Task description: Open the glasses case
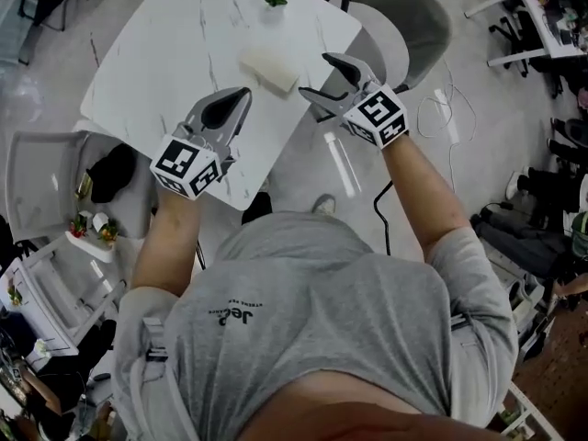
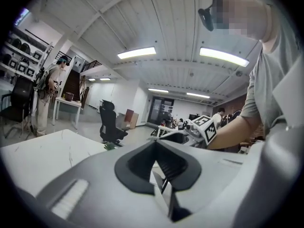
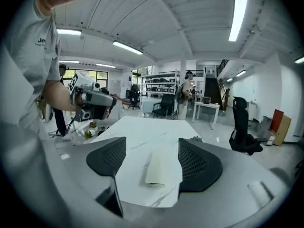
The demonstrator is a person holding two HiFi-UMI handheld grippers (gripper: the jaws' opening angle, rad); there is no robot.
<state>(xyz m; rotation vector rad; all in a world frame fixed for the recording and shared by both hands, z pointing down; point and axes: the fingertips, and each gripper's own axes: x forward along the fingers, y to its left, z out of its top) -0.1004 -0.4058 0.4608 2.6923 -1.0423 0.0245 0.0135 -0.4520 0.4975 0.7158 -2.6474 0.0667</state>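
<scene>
The closed cream glasses case (image 1: 269, 70) lies on the white desk (image 1: 175, 53) just ahead of the nearer right gripper (image 1: 314, 75), whose jaws stand apart, its long axis pointing along them, while the left gripper (image 1: 243, 96) is clenched, empty.

glasses case (image 1: 269, 69) seam too small to tell
</scene>
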